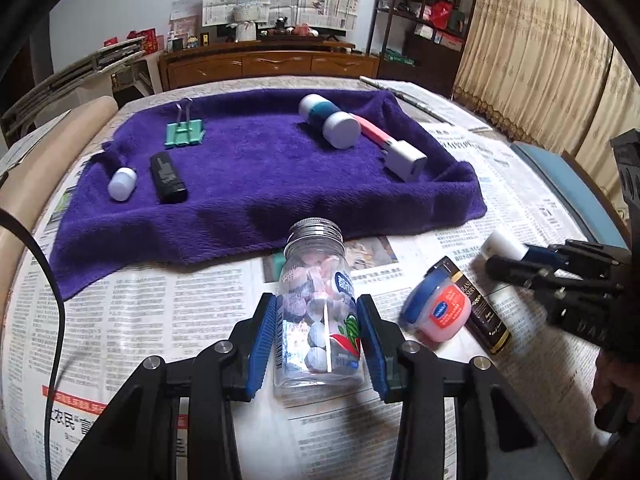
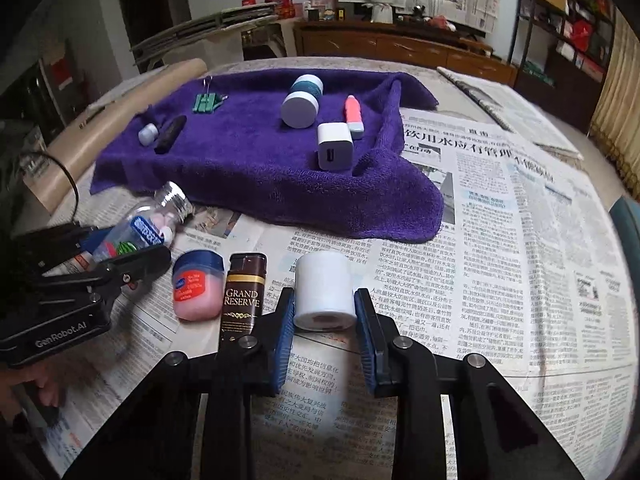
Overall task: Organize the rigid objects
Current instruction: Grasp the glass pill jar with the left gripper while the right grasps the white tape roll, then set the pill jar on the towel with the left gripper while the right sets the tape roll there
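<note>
My left gripper (image 1: 318, 324) is shut on a clear candy bottle (image 1: 316, 300) with a silver screw cap, lying on the newspaper; it also shows in the right wrist view (image 2: 148, 228). My right gripper (image 2: 324, 308) is shut on a white cylindrical bottle (image 2: 325, 290), seen end on. Between them lie a pink Vaseline jar (image 2: 198, 288) with a blue lid and a brown Grand Reserve packet (image 2: 242, 300). A purple towel (image 1: 260, 184) behind holds a white charger (image 2: 335, 146), a pink tube (image 2: 353, 114), a teal-and-white jar (image 2: 302, 100), a green binder clip (image 1: 184, 132), a black tube (image 1: 168, 178) and a small white cap (image 1: 122, 184).
Newspaper (image 2: 500, 220) covers the table. A cardboard roll (image 2: 120, 128) lies along the left edge. A black cable (image 1: 56, 300) hangs at the left. A wooden sideboard (image 1: 264, 64) and shelves (image 1: 424, 12) stand beyond the table.
</note>
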Action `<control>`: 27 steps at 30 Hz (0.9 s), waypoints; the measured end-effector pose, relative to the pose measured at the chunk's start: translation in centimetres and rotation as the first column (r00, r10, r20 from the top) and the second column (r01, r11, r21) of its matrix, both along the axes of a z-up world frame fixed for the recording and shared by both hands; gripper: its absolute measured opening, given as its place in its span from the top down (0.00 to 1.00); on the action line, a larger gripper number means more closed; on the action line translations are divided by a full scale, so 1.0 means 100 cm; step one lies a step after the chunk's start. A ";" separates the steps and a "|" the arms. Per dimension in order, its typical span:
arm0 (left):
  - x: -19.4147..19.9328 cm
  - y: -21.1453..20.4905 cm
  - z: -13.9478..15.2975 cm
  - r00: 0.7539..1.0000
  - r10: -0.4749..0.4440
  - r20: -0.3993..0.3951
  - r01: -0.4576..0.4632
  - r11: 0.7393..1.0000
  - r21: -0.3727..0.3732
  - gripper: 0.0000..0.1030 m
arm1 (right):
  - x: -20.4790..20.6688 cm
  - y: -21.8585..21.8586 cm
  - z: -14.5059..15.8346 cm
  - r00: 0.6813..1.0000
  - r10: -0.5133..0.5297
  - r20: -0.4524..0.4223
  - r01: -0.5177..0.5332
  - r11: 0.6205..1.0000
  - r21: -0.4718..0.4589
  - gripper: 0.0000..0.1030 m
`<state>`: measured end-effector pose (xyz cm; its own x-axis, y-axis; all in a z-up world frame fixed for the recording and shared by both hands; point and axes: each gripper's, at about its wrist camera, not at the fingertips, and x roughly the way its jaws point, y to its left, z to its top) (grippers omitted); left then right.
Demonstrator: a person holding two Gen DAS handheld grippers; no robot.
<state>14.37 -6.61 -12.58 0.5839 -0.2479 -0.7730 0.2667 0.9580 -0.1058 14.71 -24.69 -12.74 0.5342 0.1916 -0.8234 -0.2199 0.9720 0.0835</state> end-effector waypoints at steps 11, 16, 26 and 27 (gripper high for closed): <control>0.001 0.027 0.030 0.999 0.032 0.023 -0.031 0.999 -0.040 0.63 | -0.003 -0.013 0.036 0.997 -0.043 0.056 0.040 0.997 0.067 0.72; 0.018 0.041 0.048 0.998 0.043 0.035 -0.041 0.998 -0.045 0.62 | 0.009 -0.003 0.050 0.998 -0.028 0.063 0.020 0.992 0.122 0.72; 0.076 0.054 0.066 0.998 0.041 0.048 -0.038 0.997 -0.066 0.62 | 0.065 0.031 0.069 0.997 0.025 0.074 -0.035 0.991 0.131 0.72; 0.084 0.054 0.065 0.998 0.040 0.043 -0.037 0.997 -0.065 0.62 | 0.073 0.034 0.068 0.997 0.029 0.069 -0.038 0.990 0.134 0.72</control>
